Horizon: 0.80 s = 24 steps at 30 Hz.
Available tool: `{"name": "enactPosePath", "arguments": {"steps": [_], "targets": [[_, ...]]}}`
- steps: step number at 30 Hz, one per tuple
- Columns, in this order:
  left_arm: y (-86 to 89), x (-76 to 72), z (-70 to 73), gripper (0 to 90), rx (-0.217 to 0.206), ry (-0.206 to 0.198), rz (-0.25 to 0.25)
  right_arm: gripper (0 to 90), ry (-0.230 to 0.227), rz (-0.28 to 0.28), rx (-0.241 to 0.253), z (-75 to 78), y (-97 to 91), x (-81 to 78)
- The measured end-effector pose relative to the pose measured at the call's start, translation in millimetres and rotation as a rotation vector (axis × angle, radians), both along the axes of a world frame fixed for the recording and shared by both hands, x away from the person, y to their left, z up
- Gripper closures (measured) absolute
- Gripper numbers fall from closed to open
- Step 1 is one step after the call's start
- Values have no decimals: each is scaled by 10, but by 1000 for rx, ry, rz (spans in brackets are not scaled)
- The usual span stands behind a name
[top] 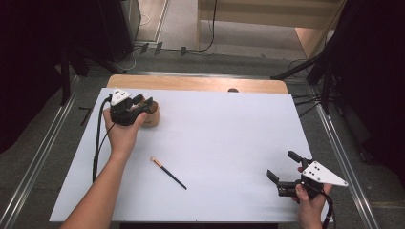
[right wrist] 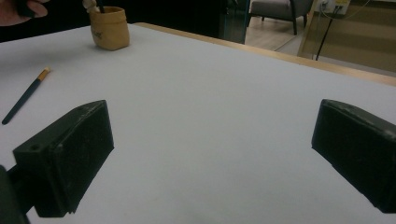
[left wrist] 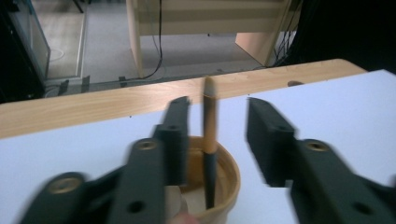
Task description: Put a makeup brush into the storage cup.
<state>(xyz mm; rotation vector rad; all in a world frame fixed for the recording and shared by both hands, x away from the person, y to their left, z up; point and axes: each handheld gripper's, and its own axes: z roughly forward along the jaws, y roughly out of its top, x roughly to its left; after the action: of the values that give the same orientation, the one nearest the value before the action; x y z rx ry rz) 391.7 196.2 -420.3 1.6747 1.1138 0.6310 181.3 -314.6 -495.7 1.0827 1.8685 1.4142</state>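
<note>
While a black-handled brush with a tan ferrule (left wrist: 209,135) stands upright in the small tan round cup (left wrist: 227,179) at the white table's (top: 229,138) far left | left gripper (left wrist: 218,122) spread around it, not touching | second dark-handled brush (top: 168,172) lies flat mid-table | right gripper (top: 282,168) spread wide, near right, above bare surface.

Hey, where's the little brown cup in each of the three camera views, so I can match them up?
High view: the brown cup sits upper left on the white table, under the left gripper.
Left gripper view: bottom centre, a brush standing in it.
Right gripper view: top left.
Shared landmark: the table's wooden edge strip.
</note>
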Motion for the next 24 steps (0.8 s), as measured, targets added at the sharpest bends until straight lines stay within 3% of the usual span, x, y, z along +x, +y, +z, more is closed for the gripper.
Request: {"name": "enactPosePath", "arguments": {"steps": [4, 7, 12, 24], "targets": [[97, -142, 91, 135, -41, -6, -25, 0, 2, -4, 6, 1, -10, -7], [185, -254, 127, 0, -63, -29, -43, 0, 0, -3, 5, 0, -6, -4], [280, -364, 123, 0, -84, -12, -48, 0, 1, -1, 3, 6, 15, -5], [364, -641, 33, 0, -90, -43, -78, 0, 0, -3, 7, 3, 7, -6]]}}
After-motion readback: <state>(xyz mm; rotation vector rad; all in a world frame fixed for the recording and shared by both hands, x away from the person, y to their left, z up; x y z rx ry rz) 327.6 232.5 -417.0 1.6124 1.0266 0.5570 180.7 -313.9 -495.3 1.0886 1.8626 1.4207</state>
